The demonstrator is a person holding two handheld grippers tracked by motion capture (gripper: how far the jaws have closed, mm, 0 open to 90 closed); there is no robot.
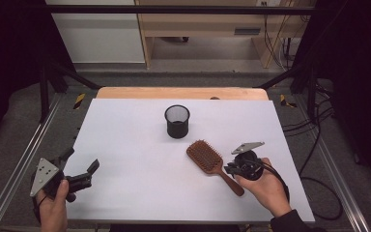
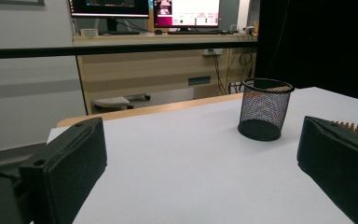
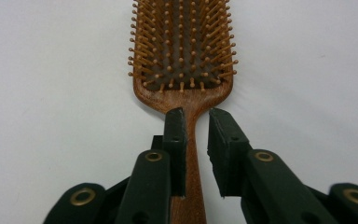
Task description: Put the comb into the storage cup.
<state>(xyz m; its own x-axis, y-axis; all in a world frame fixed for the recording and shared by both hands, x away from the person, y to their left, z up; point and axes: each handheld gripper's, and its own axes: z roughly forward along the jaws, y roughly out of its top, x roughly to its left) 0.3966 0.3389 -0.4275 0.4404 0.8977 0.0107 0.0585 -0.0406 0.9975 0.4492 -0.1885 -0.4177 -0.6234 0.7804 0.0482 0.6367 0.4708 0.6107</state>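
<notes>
White table (image 1: pixel 140 193): my right gripper (image 3: pixel 196 116) straddles the brush (image 3: pixel 182 51) handle, jaws not yet clamped; left gripper (image 1: pixel 84 175) idles open. Next, squeeze and lift toward the cup (image 1: pixel 177 121).

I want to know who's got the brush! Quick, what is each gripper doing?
Left gripper: open, holding nothing.
Right gripper: fingers astride the brown wooden paddle hairbrush handle, a gap showing on one side; grip cannot be told.

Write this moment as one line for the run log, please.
right gripper: astride handle of brown wooden paddle hairbrush, jaws not closed | left gripper: open, idle | black mesh cup: upright, empty
</notes>
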